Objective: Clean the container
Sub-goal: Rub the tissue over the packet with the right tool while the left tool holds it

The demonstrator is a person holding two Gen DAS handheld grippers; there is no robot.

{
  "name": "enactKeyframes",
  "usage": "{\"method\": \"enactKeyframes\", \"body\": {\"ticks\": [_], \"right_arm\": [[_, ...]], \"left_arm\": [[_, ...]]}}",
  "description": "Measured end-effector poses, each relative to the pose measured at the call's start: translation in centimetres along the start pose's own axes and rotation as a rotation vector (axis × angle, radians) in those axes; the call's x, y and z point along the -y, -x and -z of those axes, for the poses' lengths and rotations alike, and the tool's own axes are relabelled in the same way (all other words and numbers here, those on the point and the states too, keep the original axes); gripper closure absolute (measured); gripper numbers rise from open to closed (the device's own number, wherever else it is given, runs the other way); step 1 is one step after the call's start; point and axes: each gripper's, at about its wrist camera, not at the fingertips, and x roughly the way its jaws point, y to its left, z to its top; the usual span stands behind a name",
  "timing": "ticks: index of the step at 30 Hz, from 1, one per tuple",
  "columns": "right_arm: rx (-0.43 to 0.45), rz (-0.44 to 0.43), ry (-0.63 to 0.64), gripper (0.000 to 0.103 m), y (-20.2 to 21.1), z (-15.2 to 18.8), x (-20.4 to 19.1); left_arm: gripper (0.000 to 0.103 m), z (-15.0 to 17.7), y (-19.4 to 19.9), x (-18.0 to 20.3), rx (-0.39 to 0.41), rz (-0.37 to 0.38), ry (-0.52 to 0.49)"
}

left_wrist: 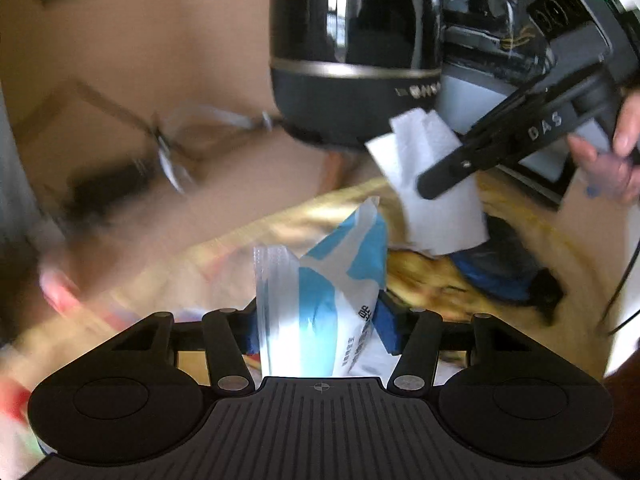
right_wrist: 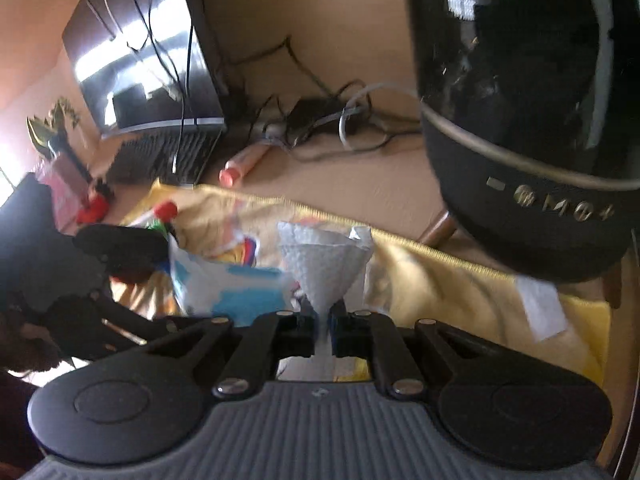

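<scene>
Daylight glares off the black kettle [left_wrist: 352, 52]; motion blur smears the left side; fisheye bends the edges.

I see a tan table [right_wrist: 360, 184] carrying a yellow cloth [right_wrist: 460, 280] at six o'clock, a black kettle [right_wrist: 520, 120] at two, and tangled cables [right_wrist: 332, 124] at twelve.
</scene>
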Motion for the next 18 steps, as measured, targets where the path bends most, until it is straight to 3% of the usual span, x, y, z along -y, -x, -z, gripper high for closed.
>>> {"method": "enactKeyframes", "body": {"ticks": [2,5,9,11,12,15,18], "right_arm": [[0.01,0.003,-0.008,0.095,-0.1,-0.3,0.0],[-0.004,0.012,-0.006,0.095,-0.9,-0.5,-0.4],[-0.014,0.014,0.017,0.094,-1.2,-0.5,-1.4],[-0.013,0.015,0.032,0.094,-1.0,-0.6,-1.9],[-0.007,0.009,0.033,0.094,-0.7,-0.7,-2.1],[0.001,-0.043,0.02,0.094,-0.5,-1.5,-3.1],[-0.035,-0.186,-0.061,0.094,-1.6,-2.0,-4.7]], "left_arm": [[0.043,-0.4,0.9,0.9,0.025,-0.076,-0.157],[0.041,0.7,0.8,2.4,-0.015,-0.048,-0.252],[0.03,2.5,1.1,4.2,-0.058,0.019,-0.197],[0.014,2.6,2.5,4.5,-0.048,0.067,-0.121],[0.011,2.7,3.2,4.6,-0.042,0.096,-0.085],[0.01,3.0,4.8,4.8,-0.034,0.139,0.006],[0.01,3.7,5.1,4.5,-0.059,0.119,0.068]]}}
